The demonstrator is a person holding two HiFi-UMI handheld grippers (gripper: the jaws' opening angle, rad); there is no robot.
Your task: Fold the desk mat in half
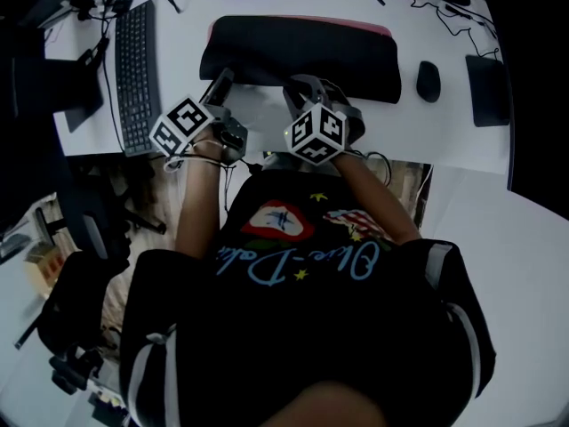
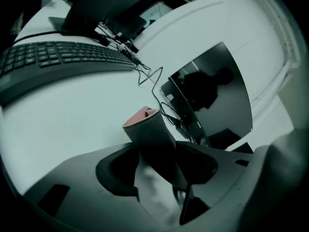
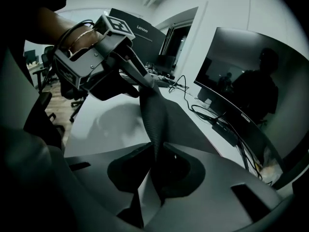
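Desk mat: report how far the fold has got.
Done: the desk mat's near edge is up off the desk. In hand: the right gripper clamps that edge; the left gripper's jaws stand open around a corner, pink underside showing. Left: laying the halves flat with edges matched, not yet done.

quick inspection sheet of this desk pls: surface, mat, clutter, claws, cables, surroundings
surface: white desk, no spills seen
job's things: black desk mat, looks folded over, pink side showing along its far edge, near edge lifted
clutter: keyboard left, mouse right, dark flat pad beyond it
grippers: left claw open, mat edge between the jaws; right claw shut on the mat
cables: loose cables trailing at the back of the desk
surroundings: curved monitor, office chair at left
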